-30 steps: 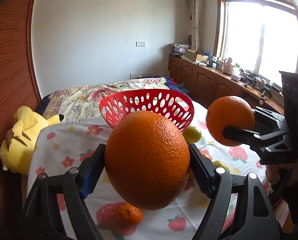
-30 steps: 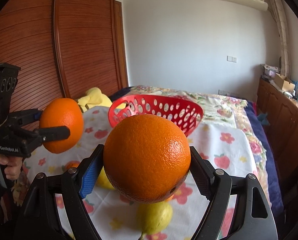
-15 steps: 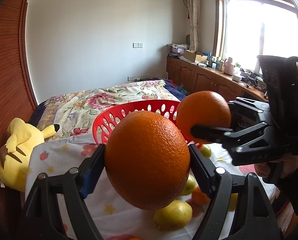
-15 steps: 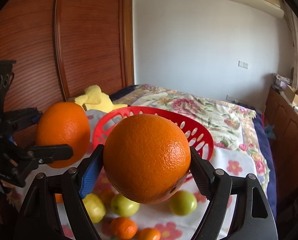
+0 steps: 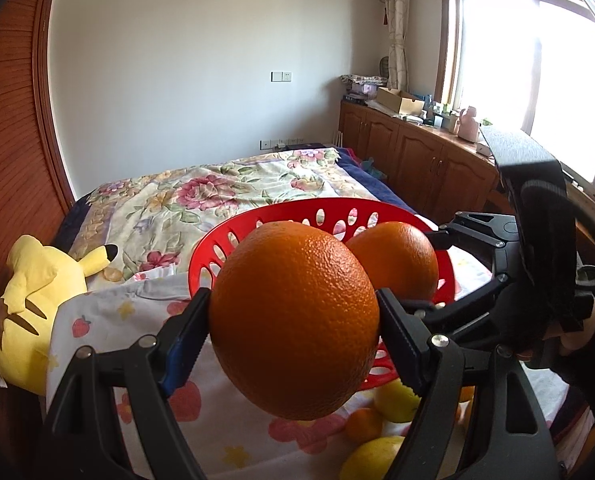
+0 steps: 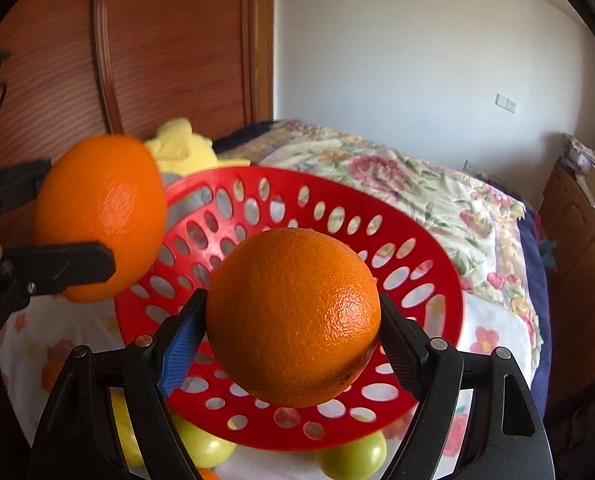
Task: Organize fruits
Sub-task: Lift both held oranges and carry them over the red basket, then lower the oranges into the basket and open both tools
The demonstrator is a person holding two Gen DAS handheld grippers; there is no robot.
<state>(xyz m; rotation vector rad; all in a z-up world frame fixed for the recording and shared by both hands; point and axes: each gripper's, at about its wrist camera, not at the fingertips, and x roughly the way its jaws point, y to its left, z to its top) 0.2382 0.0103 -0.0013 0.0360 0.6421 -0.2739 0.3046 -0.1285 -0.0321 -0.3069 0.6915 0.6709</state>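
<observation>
Left gripper (image 5: 295, 322) is clamped on a large orange (image 5: 293, 312), pads pressed into both flanks, fruit bulging above and below the fingers. Right gripper (image 6: 293, 320) has its own orange (image 6: 293, 316) pinched the same way.

Left wrist view: the right gripper's orange (image 5: 393, 260) sits inside the outline of the red basket (image 5: 273, 216), just behind and right of the left one, with the gripper body and the person's hand (image 5: 557, 328) coming in from the right edge. This view alone shows the window and the wooden cabinets (image 5: 429, 160) along the right wall. The basket floor is hidden behind the fruit.

Right wrist view: looks down into the basket (image 6: 417, 280) — perforated wall and floor visible, no fruit lying in it. The right orange hangs over the basket's near half. The left orange (image 6: 97, 216) is at the basket's left rim, partly outside it; left gripper finger (image 6: 57, 266) crosses its front.

Loose fruit lies on the floral cloth (image 5: 225, 432) in front of the basket: green-yellow fruit (image 6: 353, 456) under the near rim, a small orange one (image 5: 363, 426) and yellow ones (image 5: 371, 460).

Edges — yellow plush toy (image 5: 37, 300) left of the basket at the wooden wall; floral bedspread (image 5: 217, 200) behind is open.
</observation>
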